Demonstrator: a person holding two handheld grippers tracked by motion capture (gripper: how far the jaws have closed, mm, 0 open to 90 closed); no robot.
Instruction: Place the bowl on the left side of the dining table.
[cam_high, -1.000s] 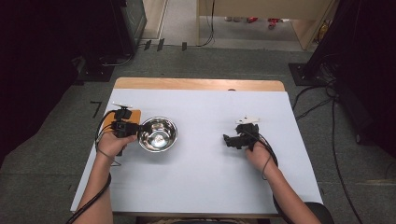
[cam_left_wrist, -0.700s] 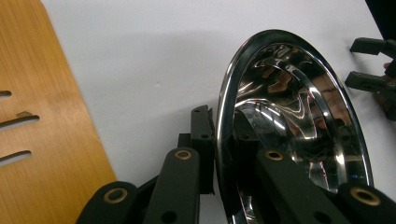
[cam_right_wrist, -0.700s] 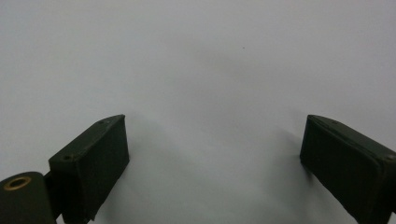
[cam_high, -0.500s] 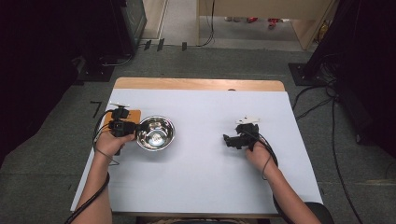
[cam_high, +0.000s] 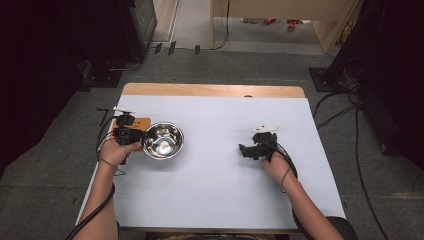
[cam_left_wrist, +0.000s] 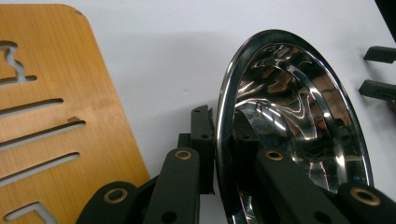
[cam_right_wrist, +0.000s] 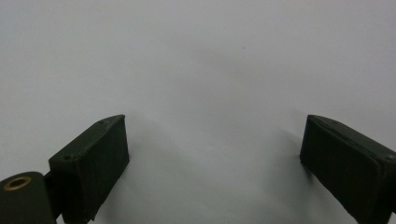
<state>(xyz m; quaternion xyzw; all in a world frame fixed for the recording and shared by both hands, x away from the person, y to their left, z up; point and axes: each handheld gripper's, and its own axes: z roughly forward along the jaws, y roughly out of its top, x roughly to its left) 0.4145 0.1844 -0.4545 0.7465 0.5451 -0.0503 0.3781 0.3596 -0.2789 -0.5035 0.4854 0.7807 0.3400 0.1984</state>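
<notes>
Moved: steel bowl (cam_high: 163, 140) slid slightly toward the wooden board (cam_left_wrist: 51, 112) | left gripper (cam_left_wrist: 224, 140) clamped on the bowl's near rim, one finger inside | right gripper (cam_right_wrist: 215, 154) jaws apart over bare table (cam_high: 215, 195) | bowl likely being repositioned

Dim surroundings, bright table, soft shadows

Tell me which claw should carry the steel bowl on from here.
Left. The left claw is shut on the steel bowl's rim; the right claw stands open over bare table, well apart.
</notes>
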